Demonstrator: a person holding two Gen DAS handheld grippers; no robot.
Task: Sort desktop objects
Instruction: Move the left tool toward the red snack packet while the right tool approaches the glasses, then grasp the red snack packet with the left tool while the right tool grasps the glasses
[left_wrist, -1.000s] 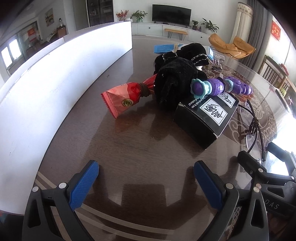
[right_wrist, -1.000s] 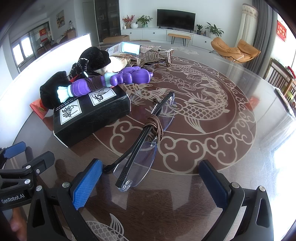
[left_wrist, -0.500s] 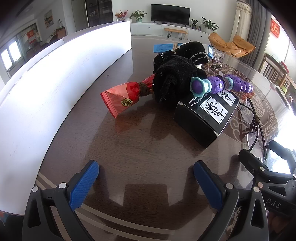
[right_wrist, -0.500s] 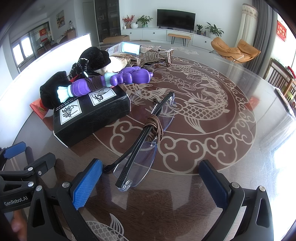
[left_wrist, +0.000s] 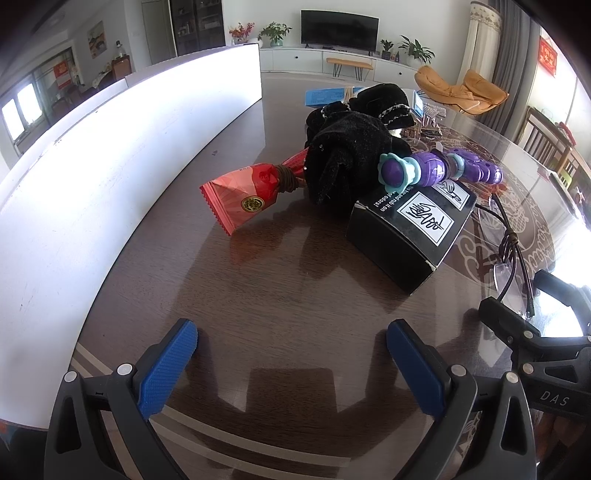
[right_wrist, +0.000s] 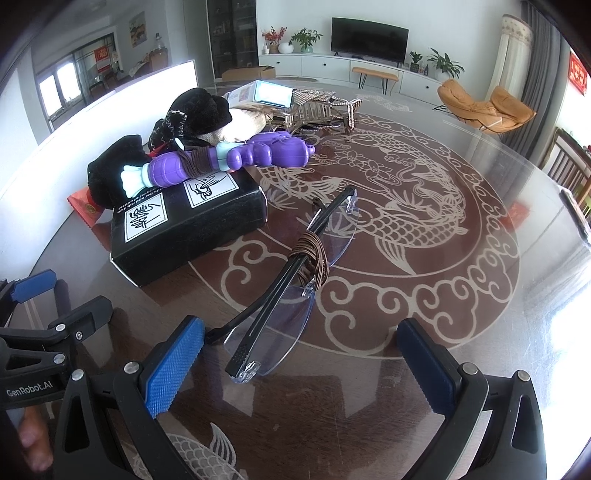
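Left wrist view: the left gripper (left_wrist: 291, 363), its ribbed blue pads spread wide and empty, hovers over the glossy dark table (left_wrist: 258, 280); ahead lie a crinkled red foil packet (left_wrist: 245, 197) cinched by a brown band, a fuzzy black cloth bundle (left_wrist: 347, 162), and a matt black rectangular box (left_wrist: 410, 229) with white square labels, on which rests a knobbly purple and teal plastic toy (left_wrist: 436, 173); a tall smooth white panel (left_wrist: 92, 177) borders the left edge. Right wrist view: the right gripper (right_wrist: 301, 365), likewise wide open and holding nothing, flanks folded rimless glasses (right_wrist: 291, 288) with clear lenses and black temples wound with a brown cord, lying on the pale fish-and-cloud inlay just right of the box (right_wrist: 192, 225); the lower lens sits between the pads without touching either
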